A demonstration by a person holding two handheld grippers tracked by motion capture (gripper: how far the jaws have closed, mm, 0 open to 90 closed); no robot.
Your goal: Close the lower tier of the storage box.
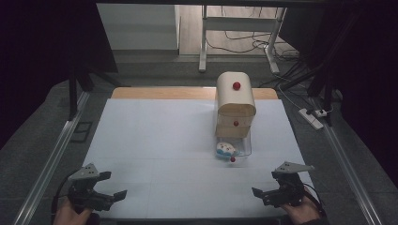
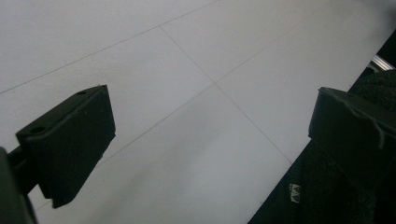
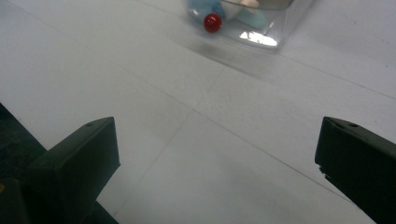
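Note:
A small beige cabinet (image 1: 235,101) with a rounded top and red knobs stands on the white table right of centre. Its clear bottom drawer (image 1: 233,149) is pulled out toward me, with a red knob (image 3: 212,22) on its front and a blue and white toy (image 1: 225,149) inside. My left gripper (image 1: 112,184) rests open at the near left edge, jaws wide apart over bare table. At the near right, my right gripper (image 1: 266,184) is open too, pointing toward the drawer from well short of it. Nothing is between either pair of jaws.
The white table top (image 1: 159,140) has a wooden strip along its far edge (image 1: 164,93). Metal rails (image 1: 51,159) run along both sides. Beyond the table are a desk frame with cables (image 1: 239,37) and a power strip (image 1: 312,117) on the floor.

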